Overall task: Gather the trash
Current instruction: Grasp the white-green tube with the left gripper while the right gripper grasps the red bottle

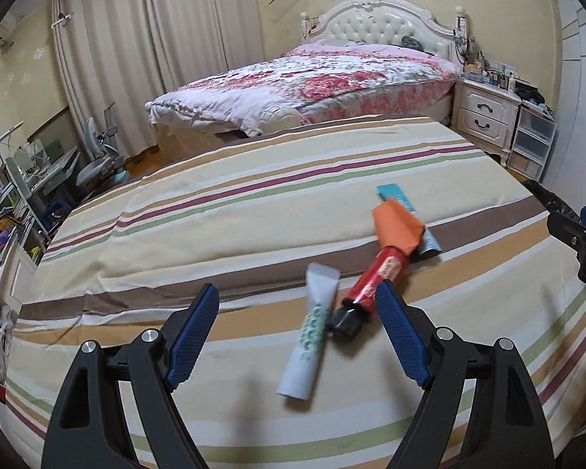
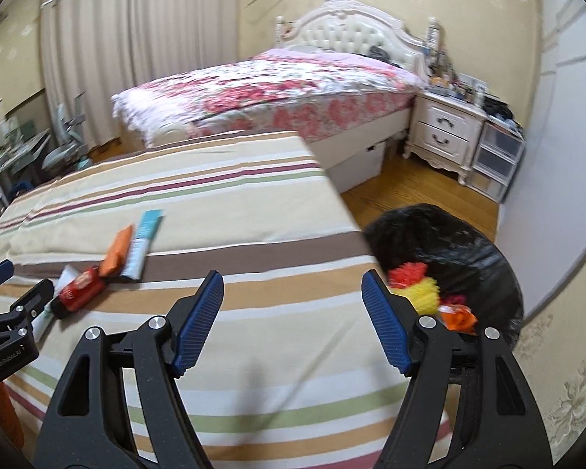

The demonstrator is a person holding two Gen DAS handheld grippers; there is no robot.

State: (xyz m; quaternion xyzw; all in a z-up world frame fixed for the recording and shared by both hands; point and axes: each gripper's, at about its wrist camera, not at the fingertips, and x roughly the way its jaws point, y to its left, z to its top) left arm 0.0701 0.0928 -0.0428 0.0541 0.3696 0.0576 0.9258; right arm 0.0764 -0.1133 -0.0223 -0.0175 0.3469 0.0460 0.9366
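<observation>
Currently both grippers are spread wide with nothing between the pads. Left gripper (image 1: 297, 301) hovers over the striped cloth (image 1: 254, 203), straddling a white tube (image 1: 310, 332) with green print and the black cap end of a red tube (image 1: 375, 281). The white tube lies flat between the blue fingers (image 1: 193, 332), not touching either — the red tube's body sits just beside the right-hand pad; contact can't be judged. The two tubes meet near the black cap.

Farther along the same diagonal: an orange folded paper (image 1: 396, 230) rests on the far end of the red tube and overlaps a teal-and-white flat packet (image 1: 404, 207). All four items are clustered on the cloth, toward its right side in the left wrist view.

Right gripper (image 2: 293, 289) is over the near right corner of the cloth, jaws apart, empty. Just past that corner stands a bin lined with a black bag (image 2: 461, 242) on the wood floor (image 2: 410, 191) — inside it, red and yellow bristly pieces (image 2: 414, 281) and an orange scrap (image 2: 459, 318). From the right wrist view the trash cluster is well to the left, with the left gripper at the frame edge next to it.

Background: bed with floral quilt (image 1: 312, 82), white nightstand (image 1: 484, 113).
</observation>
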